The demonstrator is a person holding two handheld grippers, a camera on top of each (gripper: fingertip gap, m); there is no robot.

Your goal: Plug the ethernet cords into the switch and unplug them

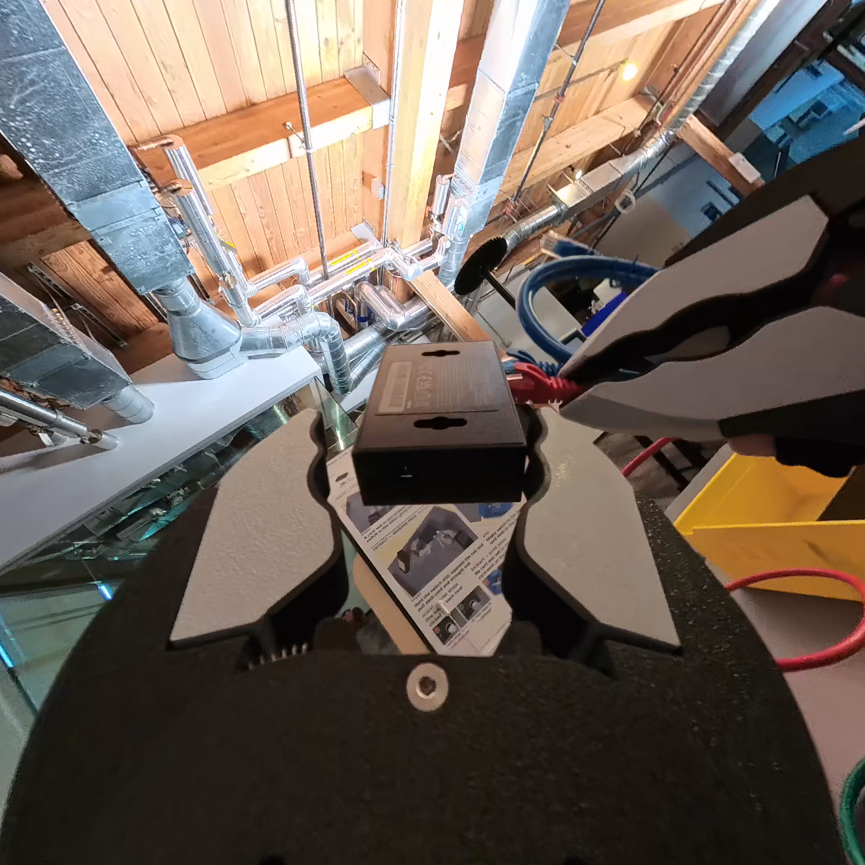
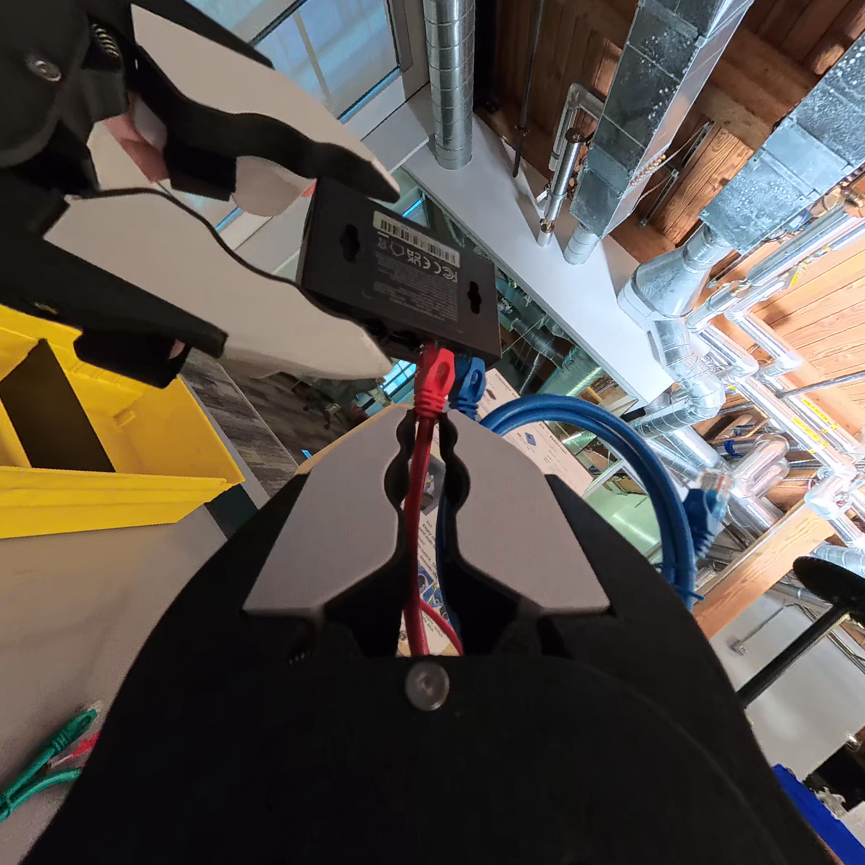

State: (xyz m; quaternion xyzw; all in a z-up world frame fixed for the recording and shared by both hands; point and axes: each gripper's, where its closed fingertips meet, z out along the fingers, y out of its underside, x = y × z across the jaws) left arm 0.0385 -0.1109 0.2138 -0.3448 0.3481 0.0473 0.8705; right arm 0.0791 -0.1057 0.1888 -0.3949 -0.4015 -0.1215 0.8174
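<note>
The left gripper [image 1: 423, 449] grasps the black switch [image 1: 442, 416] by its two sides and holds it up in the air, with its labelled bottom turned toward the cameras. The right gripper [image 2: 428, 416] is clenched on the red cord [image 2: 421, 472] just behind its plug, and this plug sits at a port of the switch, whether fully inside cannot be told. Just beside it the blue cord [image 2: 585, 416] is plugged into the next port; it hangs in a loop and its other end is free. Below the switch lies a printed sheet [image 1: 449, 561] with photos. A yellow bin [image 2: 117, 458] stands on the pale desk [image 2: 93, 608], and a green cord [image 2: 42, 781] lies near the desk edge. Above there is a ceiling of wooden planks [image 1: 243, 65] with silver ducts [image 1: 93, 154] and pipes, and a window with blue light.
</note>
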